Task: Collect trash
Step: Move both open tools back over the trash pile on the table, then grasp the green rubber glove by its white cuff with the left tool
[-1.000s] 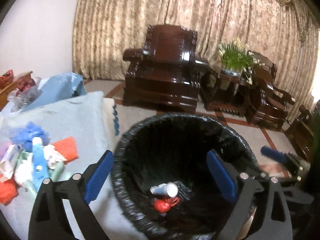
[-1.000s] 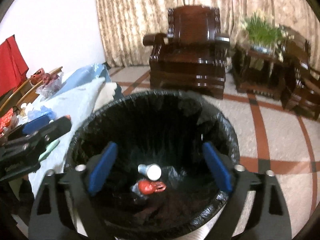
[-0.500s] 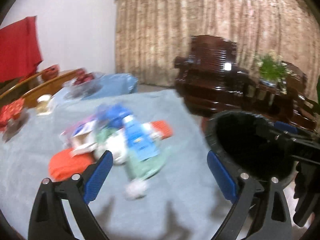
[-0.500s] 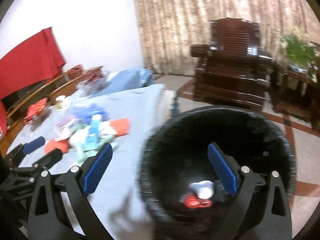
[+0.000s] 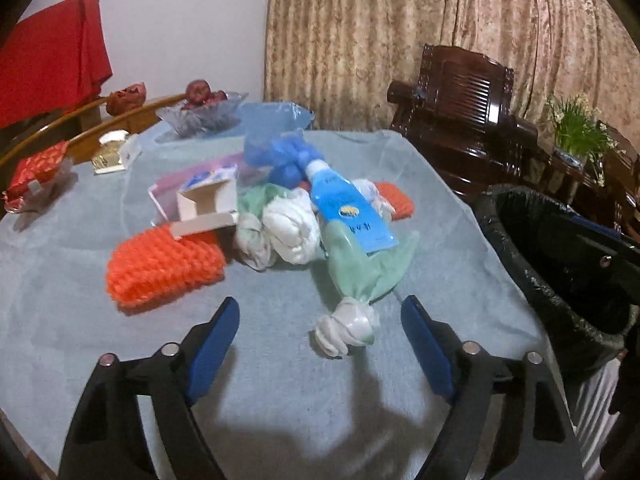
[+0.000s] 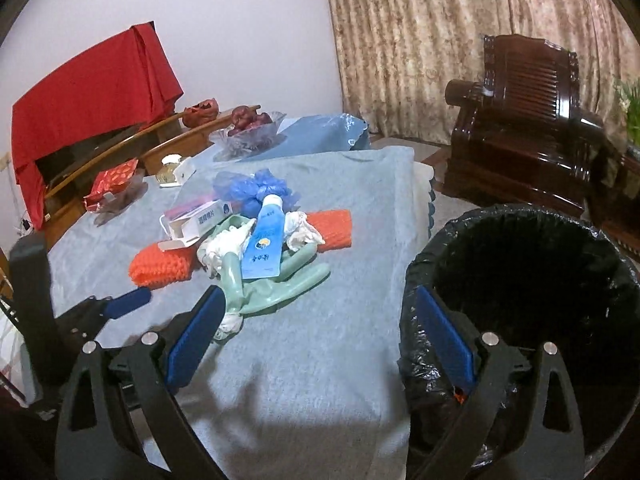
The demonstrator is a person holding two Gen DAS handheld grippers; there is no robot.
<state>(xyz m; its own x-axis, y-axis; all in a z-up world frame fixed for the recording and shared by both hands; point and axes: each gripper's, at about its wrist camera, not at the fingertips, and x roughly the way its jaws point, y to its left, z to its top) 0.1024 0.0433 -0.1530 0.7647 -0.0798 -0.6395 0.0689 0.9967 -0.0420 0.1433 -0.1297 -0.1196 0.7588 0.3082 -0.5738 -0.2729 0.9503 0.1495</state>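
Jaws of both grippers wide and empty beside black-lined bin (image 6: 520, 240), interior dark.

A home's sitting room: carved dark-wood armchair (image 5: 464, 108), patterned curtains (image 5: 400, 32), potted plant (image 5: 576, 128), cloth-covered table (image 5: 280, 380).

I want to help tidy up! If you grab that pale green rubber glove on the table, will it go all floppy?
Probably yes. The pale green rubber glove lies limp and creased on the grey-blue tablecloth, so it would likely dangle. The blue tube resting on it may slide off. It looks light.
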